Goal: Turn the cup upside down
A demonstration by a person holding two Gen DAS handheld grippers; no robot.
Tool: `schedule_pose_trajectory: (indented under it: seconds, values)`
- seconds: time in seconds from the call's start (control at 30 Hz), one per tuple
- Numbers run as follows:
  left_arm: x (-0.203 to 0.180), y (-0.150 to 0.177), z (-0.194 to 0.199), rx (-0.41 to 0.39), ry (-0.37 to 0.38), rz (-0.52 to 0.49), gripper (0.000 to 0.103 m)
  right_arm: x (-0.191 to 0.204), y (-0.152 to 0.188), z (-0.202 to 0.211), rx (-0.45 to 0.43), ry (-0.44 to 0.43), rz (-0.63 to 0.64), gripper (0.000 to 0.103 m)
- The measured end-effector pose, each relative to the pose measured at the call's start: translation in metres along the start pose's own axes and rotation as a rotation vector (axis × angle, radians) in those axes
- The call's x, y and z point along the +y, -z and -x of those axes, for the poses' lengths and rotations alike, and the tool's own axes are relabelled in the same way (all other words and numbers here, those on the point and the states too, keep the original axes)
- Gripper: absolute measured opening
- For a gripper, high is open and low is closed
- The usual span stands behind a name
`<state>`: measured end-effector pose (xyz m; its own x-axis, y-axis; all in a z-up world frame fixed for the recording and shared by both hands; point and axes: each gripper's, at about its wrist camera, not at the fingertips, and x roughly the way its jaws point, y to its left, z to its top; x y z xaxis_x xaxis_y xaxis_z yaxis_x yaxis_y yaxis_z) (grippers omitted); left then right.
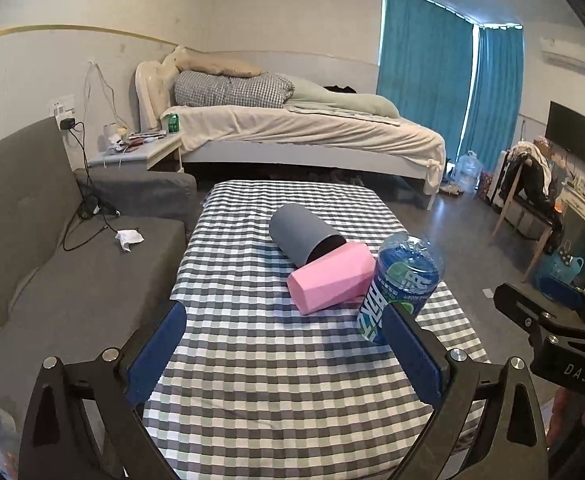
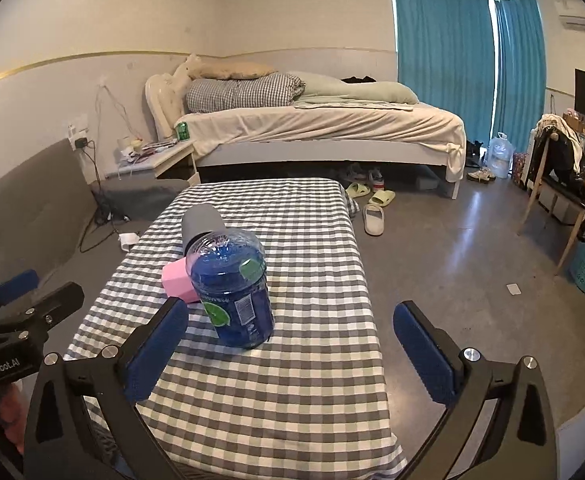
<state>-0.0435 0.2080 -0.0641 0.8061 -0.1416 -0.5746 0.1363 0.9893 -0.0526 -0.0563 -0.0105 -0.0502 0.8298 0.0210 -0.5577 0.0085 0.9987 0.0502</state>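
A grey cup [image 1: 302,234] lies on its side on the checked tablecloth [image 1: 260,380], its dark mouth against a pink faceted object [image 1: 332,282]. In the right wrist view the grey cup [image 2: 202,220] and pink object [image 2: 175,280] sit partly behind a blue plastic bottle [image 2: 232,292]. The bottle [image 1: 406,276] stands near the table's right edge, just past my left gripper's right finger. My left gripper [image 1: 284,350] is open over the near part of the table, holding nothing. My right gripper [image 2: 290,350] is open too, with the bottle just ahead of its left finger.
A grey sofa [image 1: 52,240] runs along the table's left side. Beyond the table are a bed [image 1: 312,128] and a nightstand [image 1: 140,152]. Slippers [image 2: 374,216] lie on the floor to the right, and a chair [image 2: 564,184] with clothes stands further right.
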Motion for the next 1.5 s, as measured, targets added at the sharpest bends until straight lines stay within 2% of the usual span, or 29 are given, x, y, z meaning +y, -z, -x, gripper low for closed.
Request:
schedule_pose_trajectory:
  seconds: [0.27, 1.5]
  values:
    - [0.0022, 0.0018, -0.0033, 0.023, 0.002, 0.006, 0.101, 0.0076, -0.0040, 0.0061, -0.034, 0.018, 0.040, 0.103]
    - [0.0017, 0.0028, -0.0011, 0.021, 0.009, 0.005, 0.101, 0.0080, -0.0023, 0.0041, -0.007, 0.025, 0.046, 0.103]
